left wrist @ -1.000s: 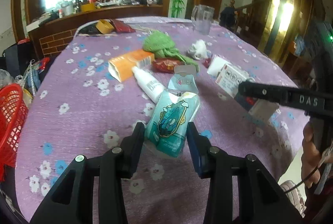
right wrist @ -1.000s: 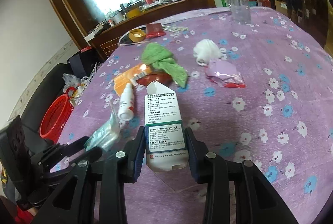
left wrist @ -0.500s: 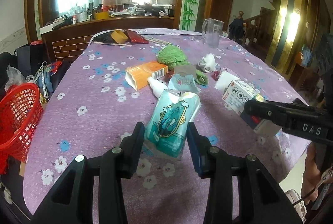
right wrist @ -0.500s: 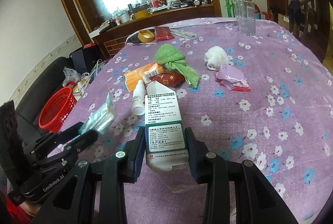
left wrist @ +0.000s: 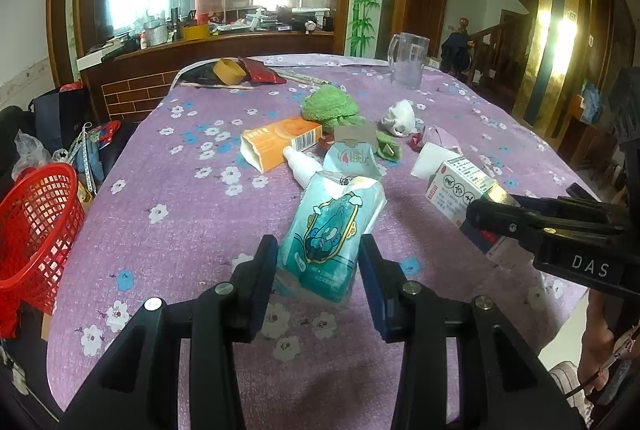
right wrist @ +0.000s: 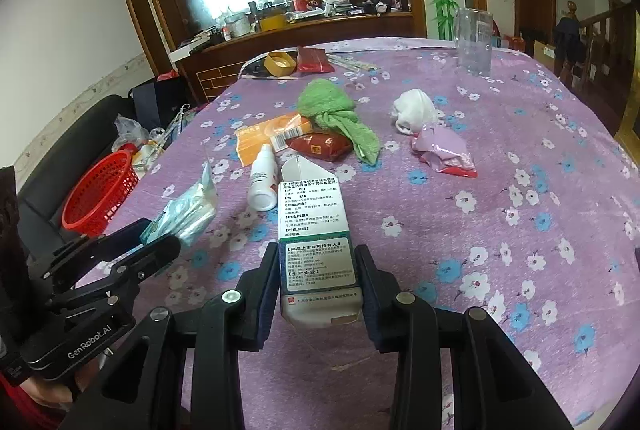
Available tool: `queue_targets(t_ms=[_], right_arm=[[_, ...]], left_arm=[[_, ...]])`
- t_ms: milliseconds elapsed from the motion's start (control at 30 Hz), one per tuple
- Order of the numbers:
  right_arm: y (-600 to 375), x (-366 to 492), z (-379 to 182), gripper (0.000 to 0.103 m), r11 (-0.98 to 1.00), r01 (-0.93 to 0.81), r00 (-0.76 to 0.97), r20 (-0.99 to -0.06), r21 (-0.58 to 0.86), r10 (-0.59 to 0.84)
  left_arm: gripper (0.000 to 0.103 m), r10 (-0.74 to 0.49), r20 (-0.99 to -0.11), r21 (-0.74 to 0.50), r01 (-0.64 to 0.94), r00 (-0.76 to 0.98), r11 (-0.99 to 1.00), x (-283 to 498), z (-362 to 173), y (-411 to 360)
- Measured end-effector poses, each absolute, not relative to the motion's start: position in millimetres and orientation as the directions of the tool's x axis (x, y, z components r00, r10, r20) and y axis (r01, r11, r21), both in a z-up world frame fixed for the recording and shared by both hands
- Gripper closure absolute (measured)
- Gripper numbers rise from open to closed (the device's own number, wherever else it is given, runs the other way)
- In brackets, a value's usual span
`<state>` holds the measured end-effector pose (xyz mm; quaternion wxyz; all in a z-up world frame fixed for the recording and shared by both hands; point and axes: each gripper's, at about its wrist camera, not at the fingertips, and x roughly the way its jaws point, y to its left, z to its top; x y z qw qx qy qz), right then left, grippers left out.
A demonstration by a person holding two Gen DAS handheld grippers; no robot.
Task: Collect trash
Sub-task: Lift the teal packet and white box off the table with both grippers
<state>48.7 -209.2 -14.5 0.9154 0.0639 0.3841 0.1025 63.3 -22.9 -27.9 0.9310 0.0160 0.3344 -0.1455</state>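
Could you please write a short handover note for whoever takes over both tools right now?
Left tool: shut on the teal pouch, held above the table.
Right tool: shut on the white box, also lifted.
Red basket: off the table's left edge; nothing visibly in it.
Left on the table: orange box, white bottle, red packet, tissue, pink wrapper.
Next: probably drop both into the basket.

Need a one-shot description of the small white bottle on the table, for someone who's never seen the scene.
Start from the purple floral tablecloth and find the orange carton lying near its middle. The white bottle lies on its side at the carton's near end. It is the only round, plain white plastic item there; its neighbours are boxes, wrappers and a green cloth.
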Motion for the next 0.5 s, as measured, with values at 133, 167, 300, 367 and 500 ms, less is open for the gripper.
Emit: queue_targets(t_ms=[133, 167, 300, 367, 500], right_arm=[[-207.2, 51.3, -17.9, 0.063, 0.974, -0.140, 0.682, -0.696, 0.176, 0.223], [-206.7, 51.5, -18.5, 0.063, 0.975, -0.141, 0.682, -0.697, 0.173, 0.222], [-204.0, 52.3, -20.0, 0.063, 0.976, -0.145, 0.679, -0.701, 0.161, 0.217], [-203.2, 52.8, -20.2, 0.063, 0.977, -0.145, 0.680, -0.702, 0.155, 0.212], [-200.8, 54.8, -21.8, 0.063, 0.979, -0.147, 0.677, -0.706, 0.144, 0.206]], left_arm=[[0.063, -0.253, -0.632, -0.064, 0.277, 0.732, 0.959, 65.0, -28.9, -22.1], [0.063, -0.253, -0.633, -0.064, 0.276, 0.732, 0.959, 65.6, -29.2, -21.6], [0.063, -0.250, -0.634, -0.064, 0.273, 0.732, 0.960, 67.4, -29.4, -20.6], [0.063, -0.250, -0.635, -0.065, 0.271, 0.731, 0.960, 68.1, -29.5, -19.3], [0.063, -0.249, -0.635, -0.065, 0.271, 0.731, 0.960, 68.8, -29.7, -18.3]])
